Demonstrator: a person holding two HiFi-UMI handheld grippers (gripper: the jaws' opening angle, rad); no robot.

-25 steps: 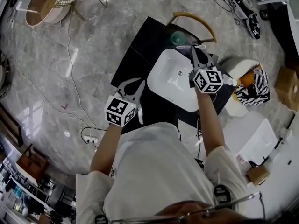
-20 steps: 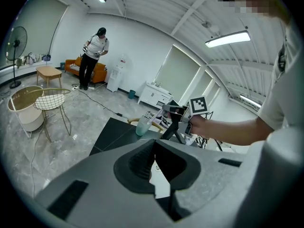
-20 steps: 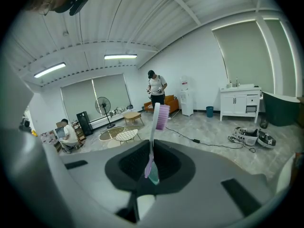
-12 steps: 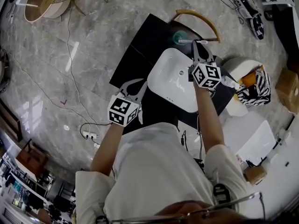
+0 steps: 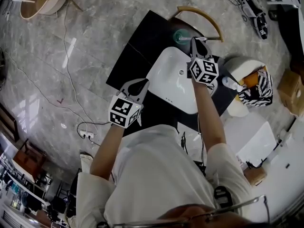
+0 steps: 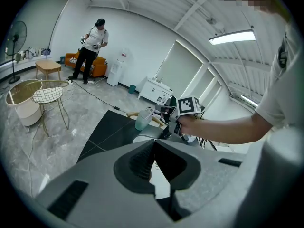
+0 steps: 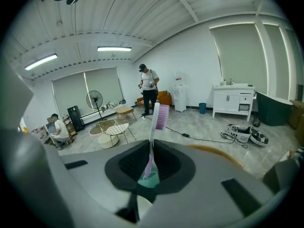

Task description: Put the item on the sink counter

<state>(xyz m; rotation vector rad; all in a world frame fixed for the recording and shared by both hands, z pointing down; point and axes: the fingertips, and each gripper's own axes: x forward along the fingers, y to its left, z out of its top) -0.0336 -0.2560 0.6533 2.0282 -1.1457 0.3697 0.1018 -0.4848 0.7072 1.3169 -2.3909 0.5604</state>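
**Right claw grips the toothbrush upright at the desk's far edge; left claw clenched and empty**

Nearest in the head view is the person's white shirt (image 5: 156, 175), with both arms stretched forward over the work area. The left claw (image 6: 155, 144) is clenched on nothing, its two jaws meeting at the tips. It hangs above the near left part of the black desk (image 5: 135, 46), just beside the white sink (image 5: 166, 75) set into that desk.

Past the sink, the right claw (image 7: 152, 147) is grasping the toothbrush (image 7: 155, 122) low on its handle. The brush stands upright between the jaws, its pink bristle head well above them. It is off the desk, carried in the claw over the far edge behind the sink.

Under the handle's lower end a green cup (image 7: 148, 180) shows through the gap between the jaws. From above, the cup stands on the desk's far corner, just left of the claw's tips. I cannot tell whether the handle touches the cup.

Behind the desk is a chair with a curved wooden back (image 5: 199, 17). To the desk's right lies a black-and-white patterned bag (image 5: 256, 91). A grey marble floor (image 5: 71, 56) spreads around, with a thin cable (image 5: 47, 99) trailing across it.

Far across the room, the right gripper view shows a standing person (image 7: 148, 87), a pedestal fan (image 7: 94, 100), a white cabinet (image 7: 233, 101) and a seated person (image 7: 56, 127).
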